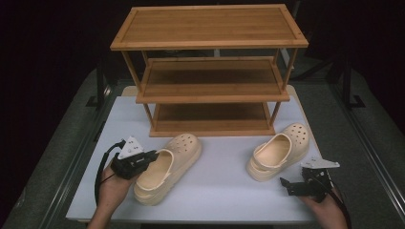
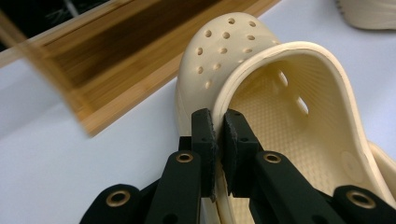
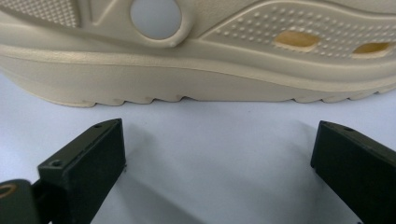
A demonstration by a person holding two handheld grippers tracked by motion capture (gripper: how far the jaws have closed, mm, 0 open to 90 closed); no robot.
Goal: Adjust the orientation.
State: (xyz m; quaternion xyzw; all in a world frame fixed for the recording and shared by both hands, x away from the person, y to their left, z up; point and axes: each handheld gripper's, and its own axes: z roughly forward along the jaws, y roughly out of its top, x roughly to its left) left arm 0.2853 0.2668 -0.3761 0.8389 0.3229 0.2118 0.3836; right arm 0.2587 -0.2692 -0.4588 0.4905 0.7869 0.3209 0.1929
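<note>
Two cream clogs lie on the white table in front of a wooden shoe rack (image 1: 210,71). The left clog (image 1: 168,167) points toward the rack, and my left gripper (image 1: 154,156) is shut on the left rim of its opening. In the left gripper view the black pads (image 2: 205,140) pinch that rim (image 2: 233,88), with the perforated toe (image 2: 219,51) beyond. The right clog (image 1: 278,151) lies near the rack's right leg. My right gripper (image 1: 285,185) rests on the table just below it, open, jaws wide apart. Its view faces the clog's side and sole (image 3: 196,74) close ahead, nothing between the fingers (image 3: 88,163).
The three-shelf bamboo rack stands at the back of the white tabletop (image 1: 219,181); its shelves are bare. The rack's bottom edge (image 2: 135,88) is close behind the left clog. Dark floor surrounds the table on both sides.
</note>
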